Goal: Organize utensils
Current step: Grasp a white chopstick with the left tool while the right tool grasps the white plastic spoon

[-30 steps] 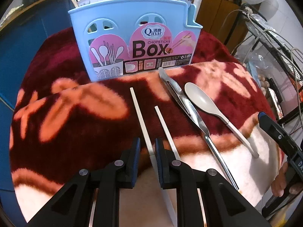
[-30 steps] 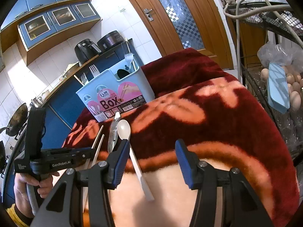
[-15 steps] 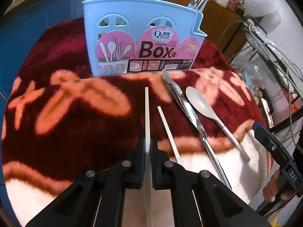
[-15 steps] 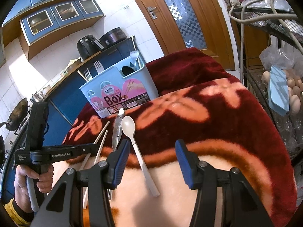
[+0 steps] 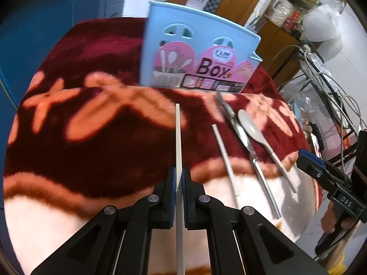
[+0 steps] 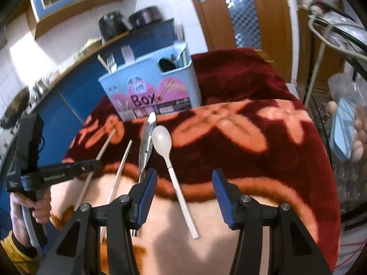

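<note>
A light blue utensil box (image 5: 201,52) is stood upright on the red flowered blanket (image 5: 96,137), well ahead of both grippers. White forks (image 6: 127,53), a metal fork (image 6: 110,62) and a wooden stick are held in it; a dark utensil in its end compartment is seen only from the right wrist view. The left gripper (image 5: 179,178) is clamped on a white chopstick (image 5: 178,135), whose tip points toward the box. To its right, a second chopstick (image 5: 223,153), metal tongs (image 5: 243,137) and a white spoon (image 5: 254,130) are laid on the blanket. The right gripper (image 6: 184,181) is held half open with nothing gripped, the spoon's handle lying between and below its fingers. Eggs (image 6: 357,135) on a rack are shown only by the right wrist view.
</note>
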Action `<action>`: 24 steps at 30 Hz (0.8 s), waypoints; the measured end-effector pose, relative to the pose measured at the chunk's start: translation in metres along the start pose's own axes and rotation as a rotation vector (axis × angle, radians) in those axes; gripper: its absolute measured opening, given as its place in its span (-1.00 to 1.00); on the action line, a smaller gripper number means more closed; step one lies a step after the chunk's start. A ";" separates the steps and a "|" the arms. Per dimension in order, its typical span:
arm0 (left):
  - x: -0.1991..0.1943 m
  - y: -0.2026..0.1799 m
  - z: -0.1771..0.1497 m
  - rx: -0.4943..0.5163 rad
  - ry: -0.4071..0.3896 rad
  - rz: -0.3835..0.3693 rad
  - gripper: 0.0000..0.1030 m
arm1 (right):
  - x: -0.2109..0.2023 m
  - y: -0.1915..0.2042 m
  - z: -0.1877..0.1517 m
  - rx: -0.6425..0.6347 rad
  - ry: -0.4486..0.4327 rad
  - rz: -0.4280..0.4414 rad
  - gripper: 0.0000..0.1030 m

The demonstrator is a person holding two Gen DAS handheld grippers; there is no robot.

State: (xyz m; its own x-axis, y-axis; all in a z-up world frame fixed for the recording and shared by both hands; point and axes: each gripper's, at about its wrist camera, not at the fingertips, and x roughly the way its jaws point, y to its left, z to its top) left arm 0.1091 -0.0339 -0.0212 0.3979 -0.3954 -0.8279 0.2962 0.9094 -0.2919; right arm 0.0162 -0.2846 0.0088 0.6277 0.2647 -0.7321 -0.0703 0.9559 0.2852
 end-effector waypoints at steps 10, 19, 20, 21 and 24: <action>0.000 0.008 -0.005 0.008 0.028 0.011 -0.91 | 0.036 0.020 0.019 -0.172 0.200 -0.044 -0.28; 0.008 -0.004 0.008 0.113 0.130 0.064 -0.89 | 0.066 0.044 0.033 -0.320 0.372 -0.057 -0.53; 0.009 -0.005 0.010 0.123 0.142 0.069 -0.89 | 0.069 0.046 0.034 -0.331 0.390 -0.055 -0.53; 0.010 -0.006 0.011 0.133 0.152 0.073 -0.89 | 0.072 0.048 0.035 -0.342 0.403 -0.057 -0.58; 0.012 -0.009 0.014 0.164 0.180 0.088 -0.89 | 0.080 0.052 0.036 -0.373 0.430 -0.070 -0.64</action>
State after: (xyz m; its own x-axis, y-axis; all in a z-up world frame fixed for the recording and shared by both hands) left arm 0.1237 -0.0488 -0.0219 0.2722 -0.2730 -0.9227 0.4102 0.9003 -0.1454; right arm 0.0905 -0.2179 -0.0126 0.2747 0.1526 -0.9493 -0.3576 0.9327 0.0465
